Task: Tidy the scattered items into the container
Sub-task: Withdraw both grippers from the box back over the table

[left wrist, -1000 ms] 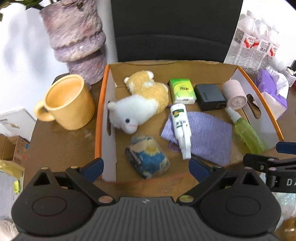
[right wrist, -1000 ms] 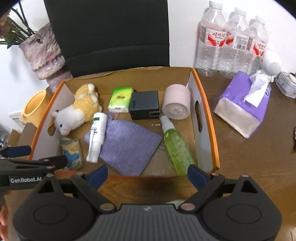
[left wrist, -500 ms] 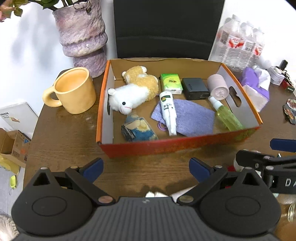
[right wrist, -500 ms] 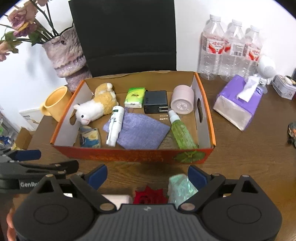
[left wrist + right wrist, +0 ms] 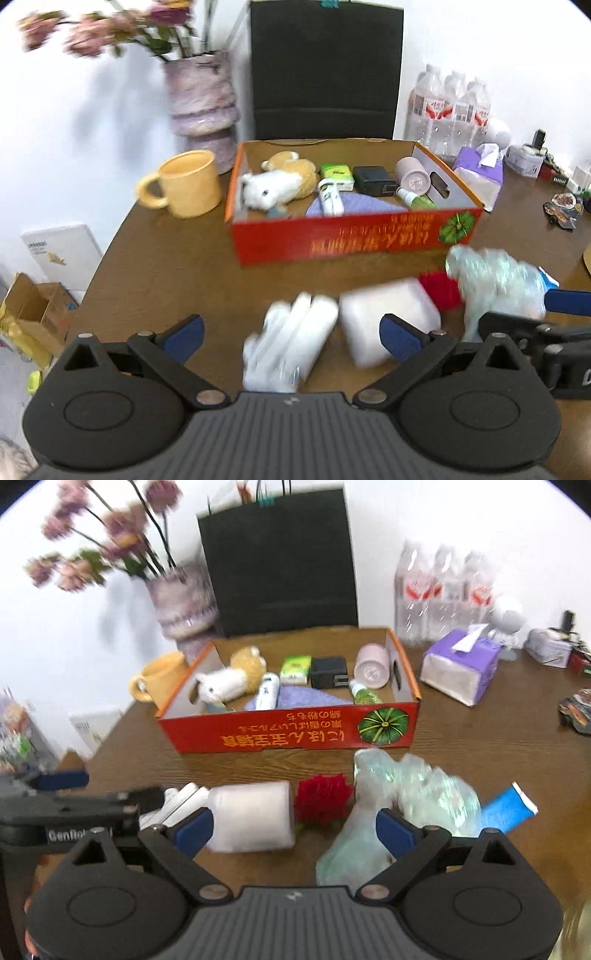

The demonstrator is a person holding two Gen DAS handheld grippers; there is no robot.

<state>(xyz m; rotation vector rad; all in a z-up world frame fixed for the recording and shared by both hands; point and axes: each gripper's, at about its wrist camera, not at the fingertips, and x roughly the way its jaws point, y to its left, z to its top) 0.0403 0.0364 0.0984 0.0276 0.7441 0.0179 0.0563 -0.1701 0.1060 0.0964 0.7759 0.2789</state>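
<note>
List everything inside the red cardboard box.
In the red cardboard box: plush toy, white tube on a purple cloth, green tissue pack, black block, pink roll, green spray bottle. The front wall hides the box floor nearest the camera.

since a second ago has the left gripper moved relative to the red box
Yes. The left gripper has pulled back from over the red box, whose whole front wall now shows, and hangs open above the table.

bright, even light; heavy motion blur both views; fisheye bend w/ dark corners.
</note>
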